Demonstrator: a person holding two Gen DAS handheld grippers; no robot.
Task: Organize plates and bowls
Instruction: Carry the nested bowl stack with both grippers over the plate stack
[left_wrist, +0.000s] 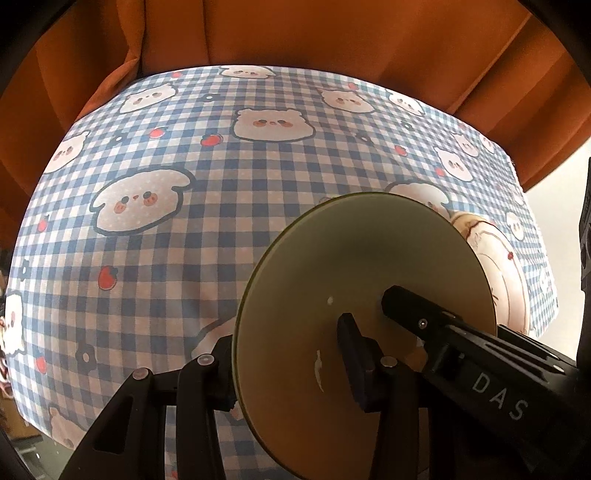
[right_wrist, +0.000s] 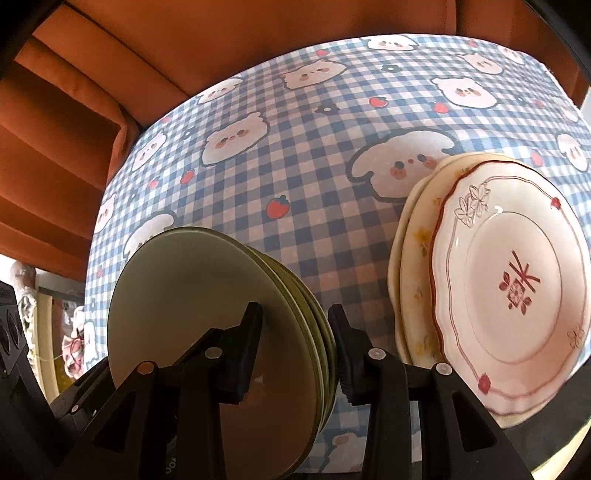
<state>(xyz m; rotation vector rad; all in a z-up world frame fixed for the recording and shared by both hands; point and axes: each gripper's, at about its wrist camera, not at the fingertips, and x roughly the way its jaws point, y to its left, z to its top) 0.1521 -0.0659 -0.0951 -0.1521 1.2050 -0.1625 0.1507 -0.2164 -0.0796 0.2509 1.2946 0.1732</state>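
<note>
The stack of green plates (right_wrist: 221, 332) is being clamped at its near edge by both grippers, the right gripper (right_wrist: 295, 350) closing across the whole stack and the left gripper (left_wrist: 288, 350) pinching its left side. The stack is being held near the front of the checked tablecloth (left_wrist: 184, 221), just left of the pink plates (right_wrist: 509, 295). If the grip is being kept uneven, plates could slide apart and drop.
</note>
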